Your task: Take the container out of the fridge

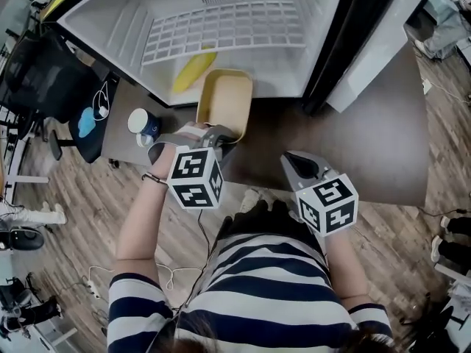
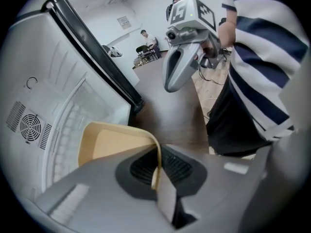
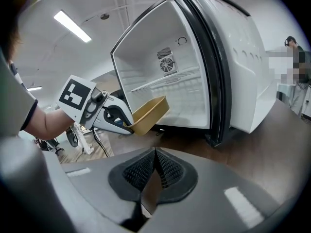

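In the head view, the left gripper (image 1: 228, 134) is clamped on the near rim of the tan container (image 1: 224, 101), which sits at the mouth of the open fridge (image 1: 324, 6), partly over the dark table (image 1: 368, 123). A yellow object (image 1: 193, 70) lies inside the fridge under the wire shelf (image 1: 228, 28). A blue-and-white cup (image 1: 141, 122) stands at the table's left edge. The right gripper (image 1: 288, 157) hangs above the table, well apart from the container. Both grippers' cubes carry black-and-white square markers.

In the left gripper view, the jaws pinch the container's thin wall. A notice (image 2: 124, 22) on the far wall is too small to read.

In the right gripper view, the jaws are pressed together with nothing between them. A round fan vent (image 3: 166, 63) shows on the fridge's back wall.
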The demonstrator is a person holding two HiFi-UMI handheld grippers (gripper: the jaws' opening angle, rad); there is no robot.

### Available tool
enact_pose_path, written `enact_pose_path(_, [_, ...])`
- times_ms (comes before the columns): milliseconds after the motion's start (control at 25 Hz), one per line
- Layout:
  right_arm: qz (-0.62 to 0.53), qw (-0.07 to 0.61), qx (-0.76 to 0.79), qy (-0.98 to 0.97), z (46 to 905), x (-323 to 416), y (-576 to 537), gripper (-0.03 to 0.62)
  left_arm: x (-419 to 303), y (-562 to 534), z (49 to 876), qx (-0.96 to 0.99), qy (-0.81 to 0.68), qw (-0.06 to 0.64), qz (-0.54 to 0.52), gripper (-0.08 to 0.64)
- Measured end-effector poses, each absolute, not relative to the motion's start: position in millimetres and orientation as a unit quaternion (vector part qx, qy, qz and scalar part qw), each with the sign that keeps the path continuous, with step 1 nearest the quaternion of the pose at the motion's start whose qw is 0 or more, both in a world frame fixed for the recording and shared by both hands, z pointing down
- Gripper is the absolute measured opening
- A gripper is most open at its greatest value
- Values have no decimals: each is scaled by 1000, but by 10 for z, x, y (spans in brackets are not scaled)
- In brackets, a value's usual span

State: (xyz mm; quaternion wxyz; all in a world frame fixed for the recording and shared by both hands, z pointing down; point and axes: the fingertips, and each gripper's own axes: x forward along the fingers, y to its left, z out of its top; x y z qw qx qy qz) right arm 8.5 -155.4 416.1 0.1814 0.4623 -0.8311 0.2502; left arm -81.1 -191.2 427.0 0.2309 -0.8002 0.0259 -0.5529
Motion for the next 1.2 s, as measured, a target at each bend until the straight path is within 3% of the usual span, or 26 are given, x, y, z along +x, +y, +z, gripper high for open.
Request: enact_pose_path(1200, [234, 191, 469, -830, 4202, 112, -1472, -8, -1103, -1269, 4599, -789, -7, 146, -596, 0])
